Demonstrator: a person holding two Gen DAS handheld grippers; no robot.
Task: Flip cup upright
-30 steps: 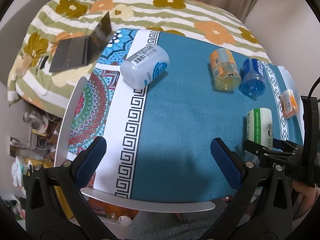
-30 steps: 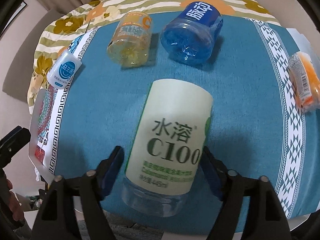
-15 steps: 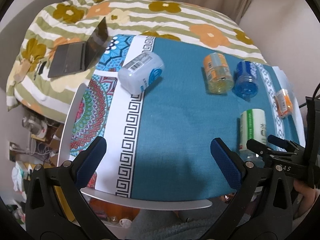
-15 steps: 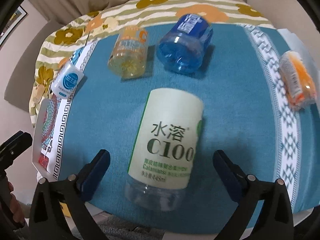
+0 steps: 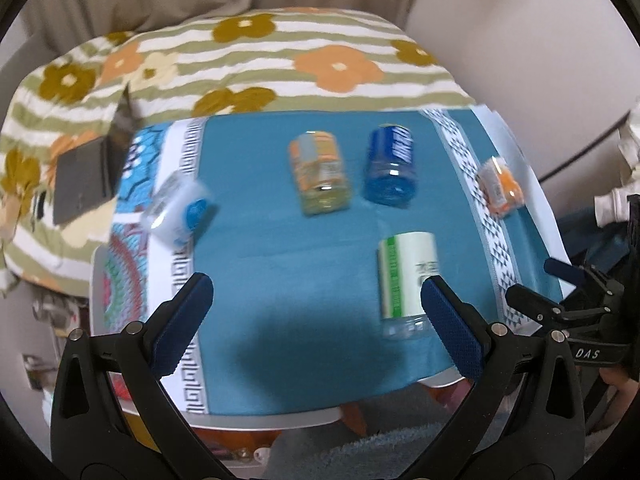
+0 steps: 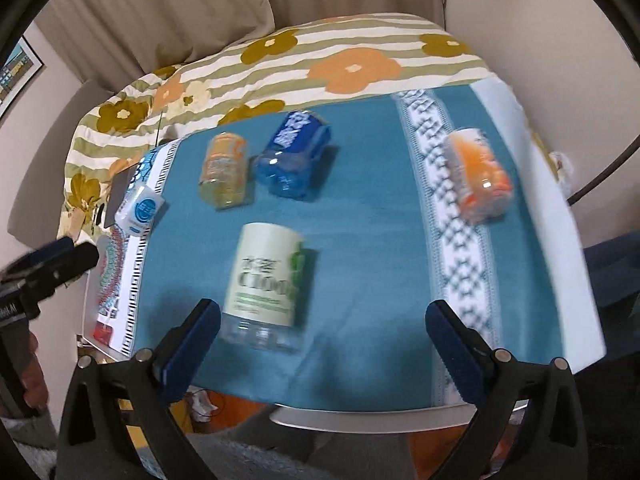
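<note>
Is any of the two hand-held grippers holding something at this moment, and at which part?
Nothing is held. The right hand-held gripper is open, clear of the green-label cup lying on the blue cloth. The left hand-held gripper is open and empty.

A table [image 5: 280,426] with a pale rim carries a teal cloth [image 5: 280,280] with patterned white borders. Five cut-down bottle cups lie on their sides on the cloth. In the left wrist view, a green-and-white cup [image 5: 408,276] lies at about 4 o'clock from the cloth's middle. An orange-labelled yellow cup [image 5: 320,172] lies at 12 o'clock, a blue cup [image 5: 390,172] just beside it at 1 o'clock, a small orange cup [image 5: 500,186] at 2 o'clock, and a white cup [image 5: 178,214] at 9 o'clock.
</note>
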